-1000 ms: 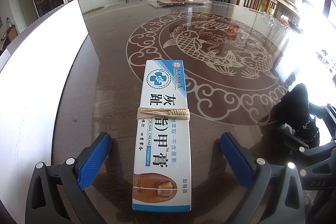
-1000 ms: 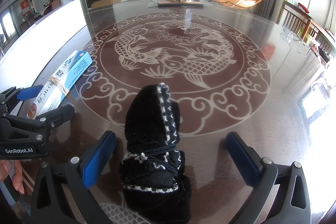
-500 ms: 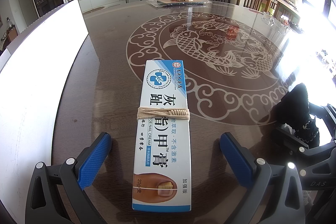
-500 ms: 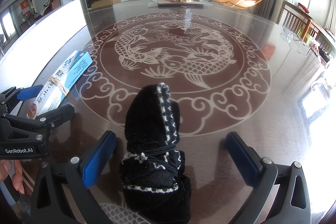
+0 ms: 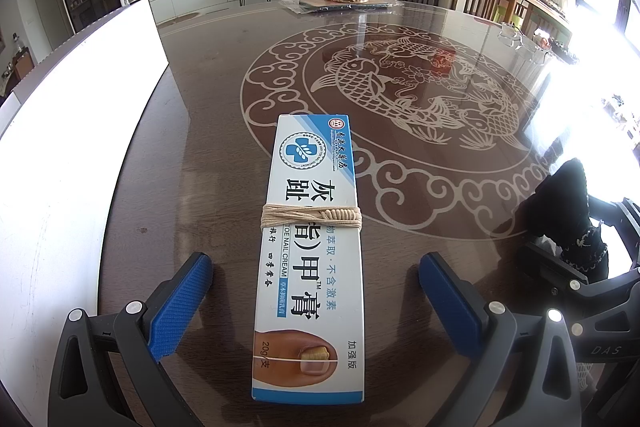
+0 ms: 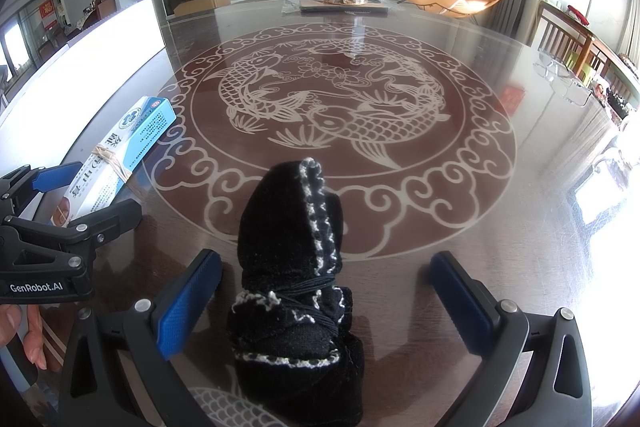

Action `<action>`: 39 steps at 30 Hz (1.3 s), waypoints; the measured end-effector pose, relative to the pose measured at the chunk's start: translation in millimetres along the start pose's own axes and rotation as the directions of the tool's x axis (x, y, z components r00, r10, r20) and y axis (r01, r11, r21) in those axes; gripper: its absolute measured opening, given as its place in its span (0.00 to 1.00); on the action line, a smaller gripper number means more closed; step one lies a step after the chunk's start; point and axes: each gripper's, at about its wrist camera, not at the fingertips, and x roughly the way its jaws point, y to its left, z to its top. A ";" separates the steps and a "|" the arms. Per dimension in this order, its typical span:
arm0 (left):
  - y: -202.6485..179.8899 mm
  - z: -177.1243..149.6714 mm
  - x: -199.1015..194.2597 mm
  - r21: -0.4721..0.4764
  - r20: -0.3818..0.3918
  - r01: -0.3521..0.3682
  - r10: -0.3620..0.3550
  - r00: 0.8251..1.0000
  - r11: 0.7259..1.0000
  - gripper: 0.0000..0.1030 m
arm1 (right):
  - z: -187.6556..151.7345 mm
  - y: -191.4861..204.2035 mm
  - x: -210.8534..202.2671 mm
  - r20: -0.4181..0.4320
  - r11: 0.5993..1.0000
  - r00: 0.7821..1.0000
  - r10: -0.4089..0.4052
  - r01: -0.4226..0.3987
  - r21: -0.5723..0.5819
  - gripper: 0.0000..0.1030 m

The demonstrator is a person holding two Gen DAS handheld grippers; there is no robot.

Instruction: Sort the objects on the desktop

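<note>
Pre-grasp: my left gripper [image 5: 312,301] stood wide astride the string-tied white-and-blue cardboard cream box [image 5: 311,247] at frame centre; my right gripper [image 6: 320,301] wide astride the bundled black knit sock [image 6: 294,279]. Next: close both squarely.

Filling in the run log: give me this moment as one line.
left gripper: open, straddling nail cream box | right gripper: open, straddling black knit bundle | both items flat on table

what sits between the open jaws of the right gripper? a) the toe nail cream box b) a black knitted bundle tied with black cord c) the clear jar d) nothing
b: in the right wrist view the black knitted bundle lies on the table between the right gripper fingers, jaws wide and not touching it; the cream box lies between the left gripper fingers instead.
</note>
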 end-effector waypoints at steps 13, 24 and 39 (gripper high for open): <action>2.0 3.9 -0.3 0.030 -0.057 0.031 -0.029 0.998 0.999 1.00 | -0.3 0.3 -0.2 0.000 1.000 1.000 0.000 0.000 0.000 1.00; 2.2 22.6 -4.1 0.097 -0.082 0.051 -0.043 0.996 0.994 0.42 | -0.4 0.7 -0.3 0.000 1.000 1.000 -0.001 0.001 0.000 1.00; 14.4 -24.6 -33.9 0.002 -0.037 0.162 -0.162 0.986 0.987 0.42 | 15.0 -10.3 -1.3 -0.150 0.986 0.977 0.152 -0.161 -0.052 0.92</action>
